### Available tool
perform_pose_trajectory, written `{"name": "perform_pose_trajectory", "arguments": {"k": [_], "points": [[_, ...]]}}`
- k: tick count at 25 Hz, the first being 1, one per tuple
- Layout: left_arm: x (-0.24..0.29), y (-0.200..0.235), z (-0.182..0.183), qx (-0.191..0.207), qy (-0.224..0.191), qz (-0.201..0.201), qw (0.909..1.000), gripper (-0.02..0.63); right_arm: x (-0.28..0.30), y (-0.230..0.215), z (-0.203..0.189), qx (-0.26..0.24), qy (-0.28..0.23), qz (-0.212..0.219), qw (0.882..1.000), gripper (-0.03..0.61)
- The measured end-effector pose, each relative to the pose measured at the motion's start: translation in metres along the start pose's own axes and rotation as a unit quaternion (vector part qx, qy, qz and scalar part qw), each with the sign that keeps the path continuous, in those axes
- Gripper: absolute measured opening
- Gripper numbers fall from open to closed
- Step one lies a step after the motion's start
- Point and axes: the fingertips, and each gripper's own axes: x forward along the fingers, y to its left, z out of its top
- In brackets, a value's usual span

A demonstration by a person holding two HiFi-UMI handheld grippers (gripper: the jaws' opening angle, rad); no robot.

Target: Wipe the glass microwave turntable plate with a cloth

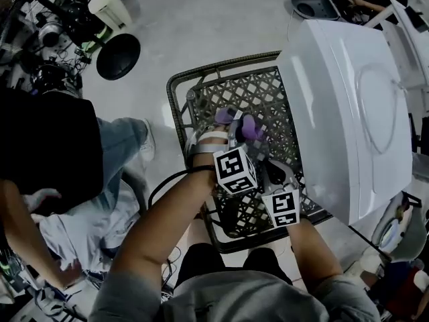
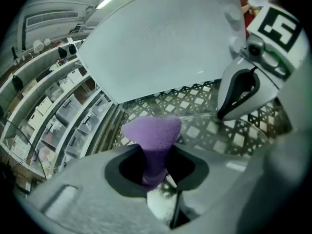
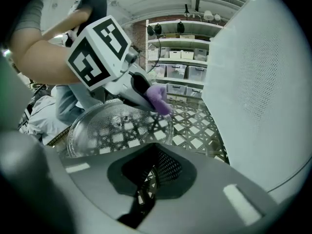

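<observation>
Currently you're wiping: left tongs (image 2: 156, 172) are pinching the purple cloth (image 2: 152, 133) against the glass plate (image 3: 117, 126), right tongs (image 3: 146, 179) clamping its rim. Next, likely sweeping inward.

A lab-like workroom: shelves (image 3: 178, 42) of storage bins (image 3: 176, 71), tangled cables and gear (image 1: 50, 52) on a bare grey floor (image 1: 201, 19).

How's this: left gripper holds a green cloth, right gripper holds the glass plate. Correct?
Not quite: the cloth in the left gripper is purple, not green; the left gripper view shows it. The right gripper does hold the glass plate.
</observation>
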Motion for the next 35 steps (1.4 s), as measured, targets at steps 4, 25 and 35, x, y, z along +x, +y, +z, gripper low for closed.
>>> {"name": "perform_pose_trajectory", "arguments": {"k": [4,25,35], "points": [[-0.012,0.008,-0.03,-0.002,0.03,0.005,0.9995,0.106,0.0,0.001,-0.001,0.0,0.002,0.003,1.0,0.006],[-0.037,-0.015,0.009,-0.083,-0.014,-0.036,0.9958,0.104,0.001,-0.001,-0.002,0.001,0.001,0.002,1.0,0.006],[0.002,-0.075,0.088,-0.106,-0.047,-0.151,0.9818,0.104,0.0,0.001,-0.001,-0.003,0.002,0.002,1.0,0.006]]}}
